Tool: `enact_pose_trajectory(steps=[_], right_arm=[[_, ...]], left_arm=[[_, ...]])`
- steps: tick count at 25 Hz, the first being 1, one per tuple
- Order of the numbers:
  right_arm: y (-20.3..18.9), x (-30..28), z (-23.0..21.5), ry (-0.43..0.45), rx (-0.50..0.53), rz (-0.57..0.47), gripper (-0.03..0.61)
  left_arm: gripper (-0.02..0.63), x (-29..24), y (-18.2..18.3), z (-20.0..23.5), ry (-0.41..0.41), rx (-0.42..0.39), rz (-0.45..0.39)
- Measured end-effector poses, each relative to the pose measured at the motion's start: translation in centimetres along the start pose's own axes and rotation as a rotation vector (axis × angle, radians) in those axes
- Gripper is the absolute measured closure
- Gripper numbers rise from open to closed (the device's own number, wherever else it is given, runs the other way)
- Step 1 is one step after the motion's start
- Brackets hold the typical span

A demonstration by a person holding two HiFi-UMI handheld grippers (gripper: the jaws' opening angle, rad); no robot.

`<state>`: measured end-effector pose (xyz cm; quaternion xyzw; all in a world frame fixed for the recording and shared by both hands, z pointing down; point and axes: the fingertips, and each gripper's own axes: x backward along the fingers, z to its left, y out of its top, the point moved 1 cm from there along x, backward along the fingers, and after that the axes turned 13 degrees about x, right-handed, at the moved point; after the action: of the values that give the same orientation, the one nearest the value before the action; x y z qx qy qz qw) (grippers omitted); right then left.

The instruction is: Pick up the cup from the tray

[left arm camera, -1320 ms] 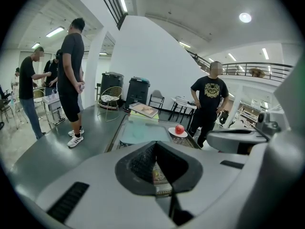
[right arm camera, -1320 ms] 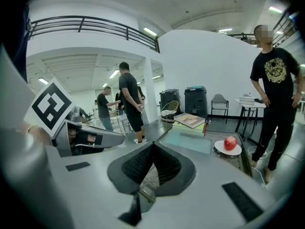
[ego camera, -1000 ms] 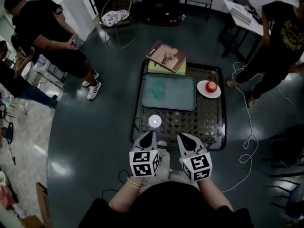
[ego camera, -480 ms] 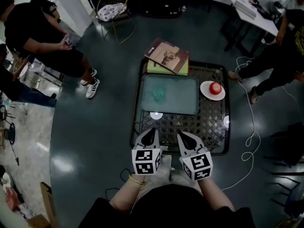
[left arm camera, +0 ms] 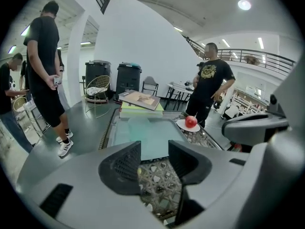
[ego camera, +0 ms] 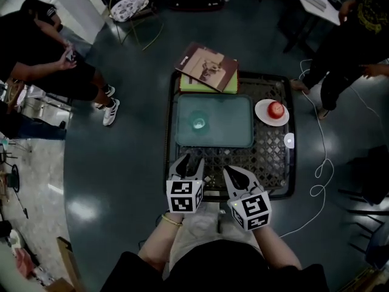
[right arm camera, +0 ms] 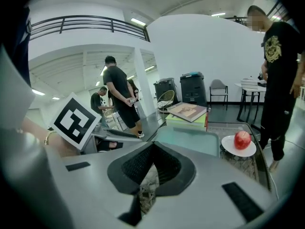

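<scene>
A translucent teal cup (ego camera: 199,123) stands upright on the left part of the pale teal tray (ego camera: 231,135), which lies on a low woven-top table (ego camera: 267,163). Both grippers hover side by side over the table's near edge, well short of the tray. My left gripper (ego camera: 189,163) points at the tray (left arm camera: 152,135) and its jaws are opening, with nothing between them (left arm camera: 155,159). My right gripper (ego camera: 231,175) is shut and empty (right arm camera: 153,152). In the gripper views the cup is too faint to make out.
A stack of books (ego camera: 206,70) lies at the table's far edge. A white plate with a red apple (ego camera: 276,109) sits right of the tray. People stand at the left (ego camera: 42,59) and far right (ego camera: 358,23). A white cable (ego camera: 316,163) trails on the floor.
The left gripper's jaws have parted from shut. Both grippers have edged forward over the table's near edge, and the table sits a little lower in the head view.
</scene>
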<state>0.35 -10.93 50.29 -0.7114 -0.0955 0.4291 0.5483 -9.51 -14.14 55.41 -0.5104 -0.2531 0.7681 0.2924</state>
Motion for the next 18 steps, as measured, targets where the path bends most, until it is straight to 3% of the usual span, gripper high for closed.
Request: enact_pose_trajectory(steps=[13, 18], right_arm=[[-1.2, -4.0, -0.6, 0.016, -0.042, 0.072, 0.571], [-1.8, -5.3, -1.0, 0.019, -0.064, 0.091, 0.571]], left_arm=[[0.297, -9.9, 0.6, 3.6, -0.011, -0.086, 0.108], [0.255, -13.3, 0.6, 4.9, 0.001, -0.111, 0.108]])
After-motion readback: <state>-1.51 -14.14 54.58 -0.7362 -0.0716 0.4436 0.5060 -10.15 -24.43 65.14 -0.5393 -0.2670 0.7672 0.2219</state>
